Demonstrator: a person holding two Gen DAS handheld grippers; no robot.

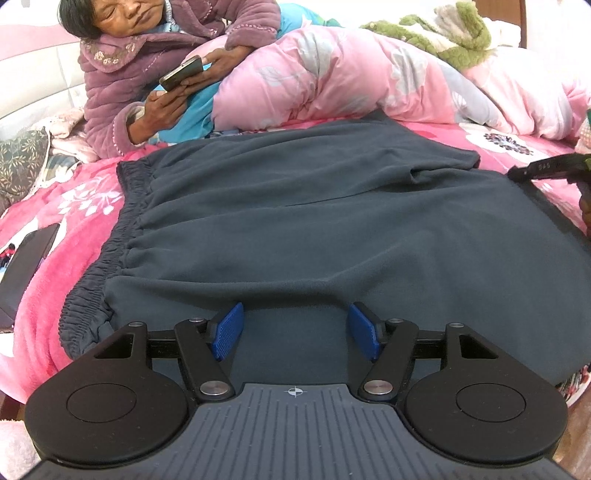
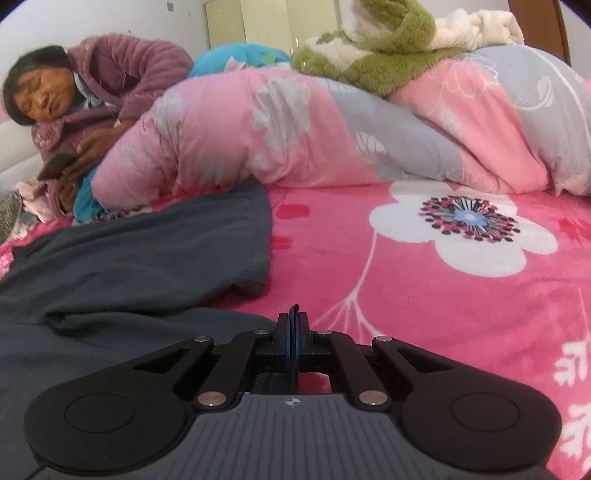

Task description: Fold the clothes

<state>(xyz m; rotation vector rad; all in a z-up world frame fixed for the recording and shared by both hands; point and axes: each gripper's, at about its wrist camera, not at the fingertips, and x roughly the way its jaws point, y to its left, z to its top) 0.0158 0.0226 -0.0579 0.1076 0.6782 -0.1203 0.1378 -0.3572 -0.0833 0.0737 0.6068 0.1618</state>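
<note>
Since the soft, limp dark grey fleece trousers drape, we judge hems best: right claw pinches one, left claw gapes empty above the cloth.

I see a bed spread with a bright pink plush blanket printed with large white flowers; a pink-and-grey floral quilt is bunched along its far side, with a green-and-cream fleece throw heaped on top; a person in a purple padded jacket lies at the left with a phone; behind, a pale wall and cream wardrobe doors; the light is soft and even.
</note>
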